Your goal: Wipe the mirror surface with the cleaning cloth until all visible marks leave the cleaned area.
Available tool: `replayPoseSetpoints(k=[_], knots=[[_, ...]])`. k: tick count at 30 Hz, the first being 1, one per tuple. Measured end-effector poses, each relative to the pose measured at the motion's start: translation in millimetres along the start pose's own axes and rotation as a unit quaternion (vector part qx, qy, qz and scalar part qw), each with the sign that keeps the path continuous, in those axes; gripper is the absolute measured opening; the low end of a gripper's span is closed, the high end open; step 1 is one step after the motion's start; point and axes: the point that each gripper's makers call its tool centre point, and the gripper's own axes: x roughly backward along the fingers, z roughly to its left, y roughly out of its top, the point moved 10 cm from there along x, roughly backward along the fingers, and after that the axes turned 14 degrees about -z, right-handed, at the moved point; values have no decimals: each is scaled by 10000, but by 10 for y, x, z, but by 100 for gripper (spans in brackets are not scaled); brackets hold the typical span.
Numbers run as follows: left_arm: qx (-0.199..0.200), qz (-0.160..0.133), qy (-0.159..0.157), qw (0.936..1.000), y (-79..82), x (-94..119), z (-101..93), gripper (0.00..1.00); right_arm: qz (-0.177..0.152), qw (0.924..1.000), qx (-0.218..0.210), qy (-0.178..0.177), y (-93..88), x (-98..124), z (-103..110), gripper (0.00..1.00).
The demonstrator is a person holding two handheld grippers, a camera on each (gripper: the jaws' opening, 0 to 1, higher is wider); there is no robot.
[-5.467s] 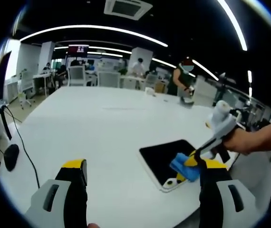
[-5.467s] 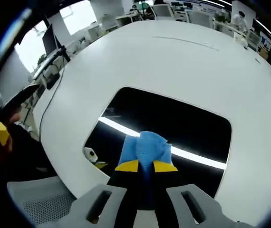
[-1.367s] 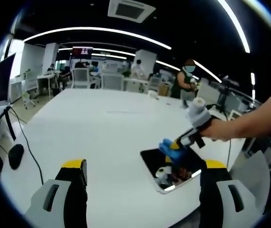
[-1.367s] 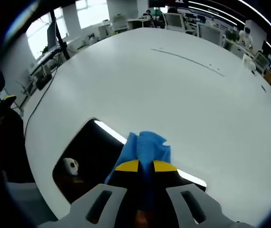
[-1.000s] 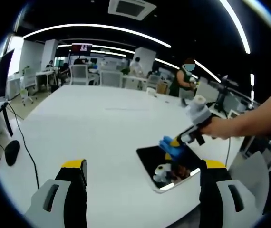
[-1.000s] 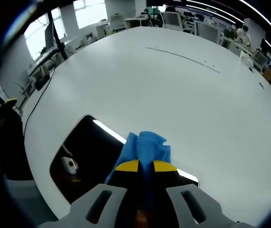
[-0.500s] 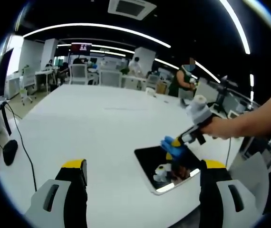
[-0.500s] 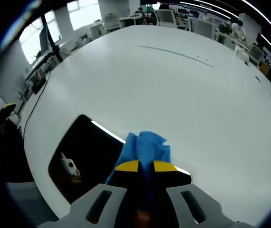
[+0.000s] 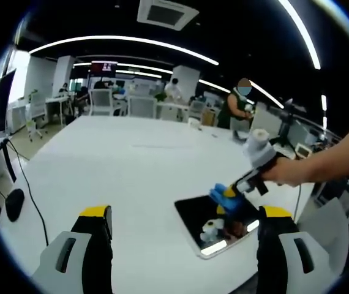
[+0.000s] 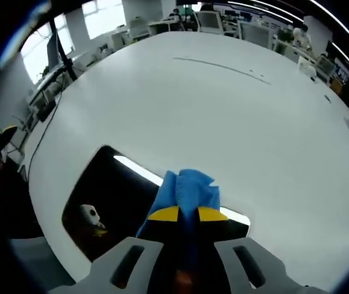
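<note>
A dark rectangular mirror (image 9: 206, 219) (image 10: 110, 190) with a white rim lies flat near the front edge of a white table (image 9: 131, 165) (image 10: 223, 104). My right gripper (image 10: 188, 211) (image 9: 228, 195) is shut on a blue cleaning cloth (image 10: 188, 188) (image 9: 221, 193), which rests on the mirror's far edge. A hand holds that gripper in the left gripper view. The mirror reflects ceiling lights and the gripper. My left gripper (image 9: 183, 223) is open above the table's near side, left of the mirror, with nothing between its jaws.
A black cable and a mouse (image 9: 14, 204) lie at the table's left edge. Office chairs, desks and several people (image 9: 236, 104) stand beyond the far end. A small object sits at the table's far end (image 9: 192, 121).
The right gripper with the cloth has slid from the mirror's middle to its far edge over the last seconds. In the last half second little has shifted beyond small camera motion.
</note>
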Motion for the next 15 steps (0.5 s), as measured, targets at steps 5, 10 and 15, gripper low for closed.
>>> replayPoseSetpoints(k=[5, 10, 15], knots=[[-19, 108, -104, 9999, -13, 25, -32, 100, -27, 9999, -89, -92, -71, 58, 30, 4], [-51, 102, -138, 9998, 12, 36, -20, 100, -88, 9998, -130, -136, -170, 153, 85, 4], [-87, 87, -159, 9998, 35, 53, -35, 100, -108, 9998, -127, -145, -234, 212, 114, 4]])
